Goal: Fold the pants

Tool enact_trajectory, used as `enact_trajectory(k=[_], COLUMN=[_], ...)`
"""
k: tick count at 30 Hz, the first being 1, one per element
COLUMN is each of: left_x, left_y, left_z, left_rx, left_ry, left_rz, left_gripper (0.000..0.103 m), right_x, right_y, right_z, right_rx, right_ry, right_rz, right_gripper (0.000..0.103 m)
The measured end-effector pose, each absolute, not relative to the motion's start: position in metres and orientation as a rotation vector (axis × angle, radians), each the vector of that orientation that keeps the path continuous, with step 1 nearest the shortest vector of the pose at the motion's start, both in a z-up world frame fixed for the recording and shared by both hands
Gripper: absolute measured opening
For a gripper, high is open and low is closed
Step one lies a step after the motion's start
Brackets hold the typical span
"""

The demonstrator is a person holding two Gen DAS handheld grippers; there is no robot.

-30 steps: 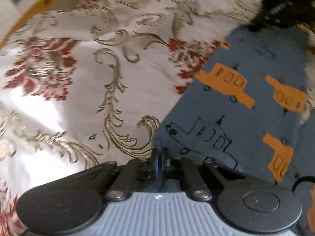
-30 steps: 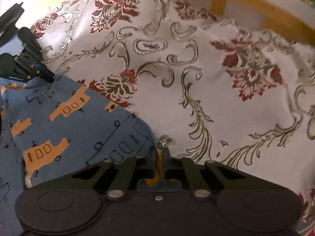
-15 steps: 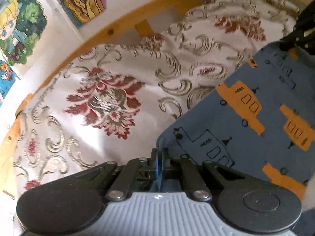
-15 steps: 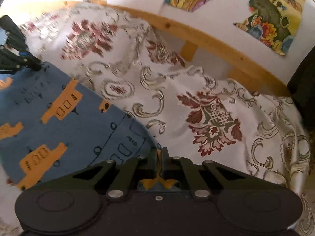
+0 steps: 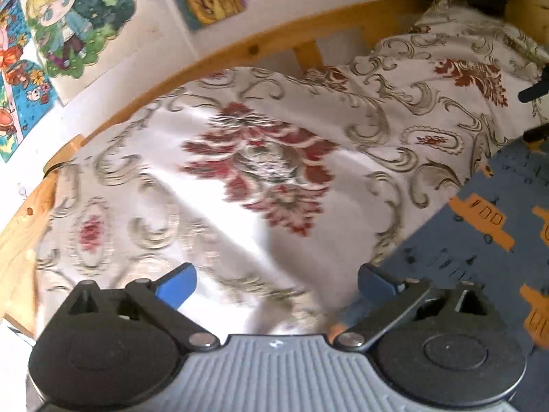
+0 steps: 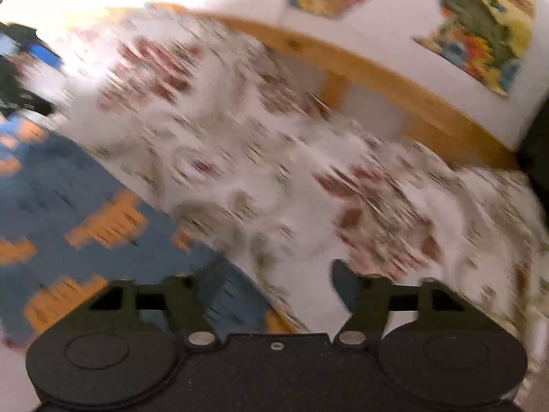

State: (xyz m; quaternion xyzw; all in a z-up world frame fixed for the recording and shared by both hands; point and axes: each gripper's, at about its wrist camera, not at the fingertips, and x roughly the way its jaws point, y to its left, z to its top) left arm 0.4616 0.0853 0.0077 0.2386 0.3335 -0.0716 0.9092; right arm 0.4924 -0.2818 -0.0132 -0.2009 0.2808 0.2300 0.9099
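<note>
Left tongs spread wide over the bedspread, pants at their right finger, right tongs spread wide, gripping nothing, pants under their left finger

No words, brand names or numbers can be read anywhere here. The wall posters beyond the left tongs carry only cartoon drawings, no lettering I can make out. The small pale mark on the grey housing behind the left tongs is too tiny to read, and the right view is badly blurred.
</note>
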Motion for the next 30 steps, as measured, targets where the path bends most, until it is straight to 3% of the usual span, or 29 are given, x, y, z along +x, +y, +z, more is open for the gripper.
enact_trajectory(k=[2, 5, 13, 19, 20, 22, 23, 24, 25, 26, 30], left_x=[0.465, 0.459, 0.446, 0.464, 0.467, 0.473, 0.477, 0.480, 0.482, 0.482, 0.484], left_y=[0.103, 0.117, 0.104, 0.108, 0.110, 0.114, 0.115, 0.117, 0.117, 0.116, 0.115], left_z=[0.011, 0.013, 0.002, 0.003, 0.004, 0.004, 0.003, 0.001, -0.002, -0.003, -0.002], left_rx=[0.514, 0.562, 0.629, 0.449, 0.421, 0.384, 0.369, 0.365, 0.377, 0.400, 0.407], left_ry=[0.758, 0.814, 0.914, 0.980, 0.999, 1.041, 1.073, 1.100, 1.123, 1.131, 1.155], left_rz=[-0.187, -0.265, -0.427, -0.504, -0.525, -0.554, -0.560, -0.558, -0.551, -0.548, -0.560], left_gripper=[0.103, 0.103, 0.103, 0.100, 0.098, 0.074, 0.066, 0.048, 0.039, 0.038, 0.036], right_x=[0.496, 0.500, 0.507, 0.529, 0.533, 0.542, 0.546, 0.549, 0.550, 0.551, 0.550], right_y=[-0.274, -0.257, -0.206, -0.189, -0.189, -0.188, -0.187, -0.186, -0.187, -0.187, -0.195], right_z=[-0.010, -0.011, -0.026, -0.031, -0.030, -0.031, -0.032, -0.034, -0.036, -0.038, -0.043], right_rx=[-0.386, -0.350, -0.361, -0.341, -0.325, -0.309, -0.319, -0.338, -0.356, -0.376, -0.408], right_ry=[0.581, 0.605, 0.698, 0.760, 0.771, 0.791, 0.797, 0.804, 0.807, 0.812, 0.844], right_rz=[0.557, 0.659, 0.769, 0.758, 0.754, 0.735, 0.722, 0.701, 0.686, 0.677, 0.690], right_gripper=[0.095, 0.101, 0.102, 0.102, 0.100, 0.093, 0.086, 0.080, 0.067, 0.058, 0.051])
